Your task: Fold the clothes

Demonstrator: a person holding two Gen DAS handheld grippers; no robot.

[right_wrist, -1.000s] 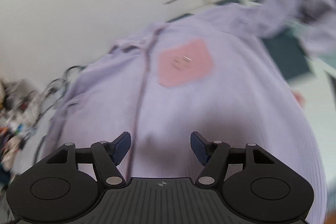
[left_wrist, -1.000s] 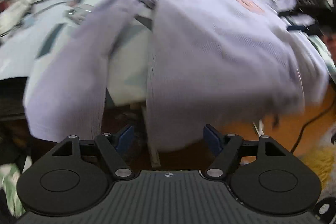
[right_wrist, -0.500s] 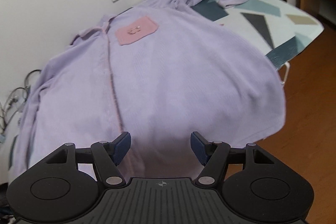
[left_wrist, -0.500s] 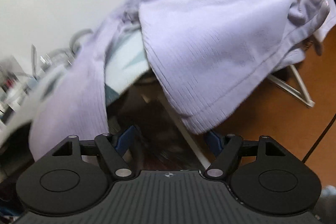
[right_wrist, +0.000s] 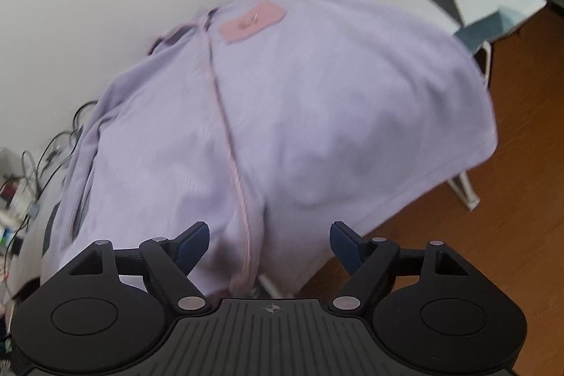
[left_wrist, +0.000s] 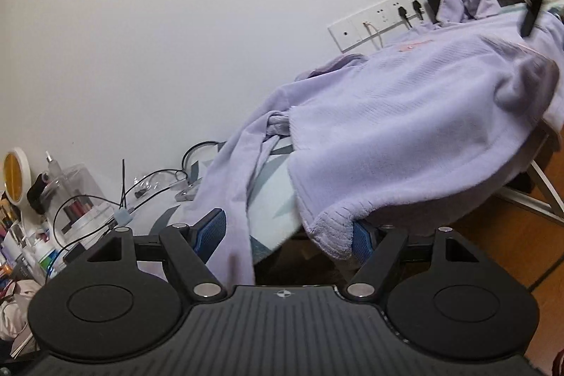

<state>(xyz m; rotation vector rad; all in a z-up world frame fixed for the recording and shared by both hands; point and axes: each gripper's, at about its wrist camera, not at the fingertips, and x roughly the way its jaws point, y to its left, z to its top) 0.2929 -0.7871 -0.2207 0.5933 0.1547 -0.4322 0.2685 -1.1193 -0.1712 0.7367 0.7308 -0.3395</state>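
Soft even indoor light, fisheye-bent edges, motion blur in right view

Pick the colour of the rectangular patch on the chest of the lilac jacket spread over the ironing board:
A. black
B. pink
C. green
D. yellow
B: in the right wrist view the patch on the jacket is plainly pink, sitting just beside the zip line near the collar.
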